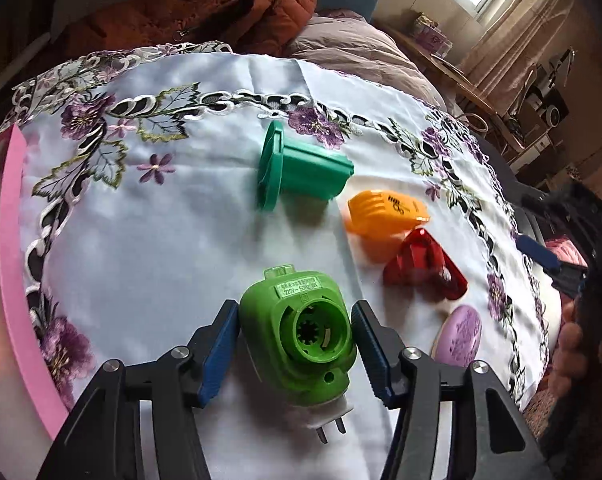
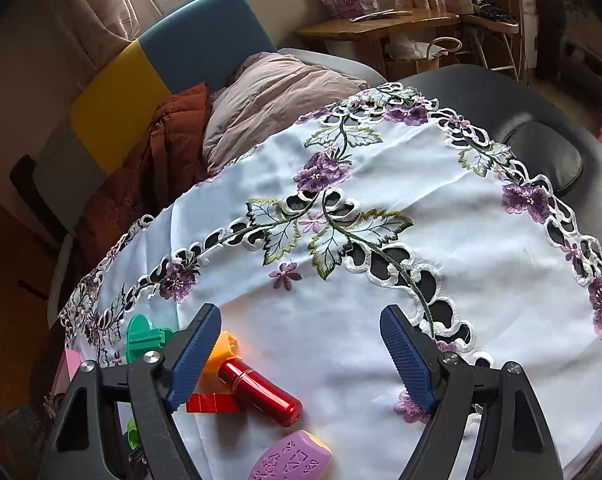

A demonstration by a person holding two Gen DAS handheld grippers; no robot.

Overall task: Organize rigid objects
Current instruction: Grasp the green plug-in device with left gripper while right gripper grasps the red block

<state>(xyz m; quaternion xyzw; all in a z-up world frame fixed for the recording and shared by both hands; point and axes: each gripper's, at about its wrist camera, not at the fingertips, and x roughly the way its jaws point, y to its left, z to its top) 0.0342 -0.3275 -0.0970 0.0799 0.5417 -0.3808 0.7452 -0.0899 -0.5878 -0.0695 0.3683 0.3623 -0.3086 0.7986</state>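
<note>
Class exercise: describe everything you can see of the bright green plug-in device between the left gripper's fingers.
The green plug-in device looks like glossy moulded plastic, rounded, with a round toothed socket facing the camera, a printed label above it and a clear tab on top. A white base with two metal prongs points toward the camera. It lies on the embroidered tablecloth, between the left gripper's blue pads, which stand close beside it.

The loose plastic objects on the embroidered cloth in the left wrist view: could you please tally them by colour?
Green: 2, the plug-in device between the left gripper jaws and the teal flanged piece
Orange: 1, the comb-like piece
Red: 1, the translucent piece
Purple: 1, the oval piece
Total: 5
</note>
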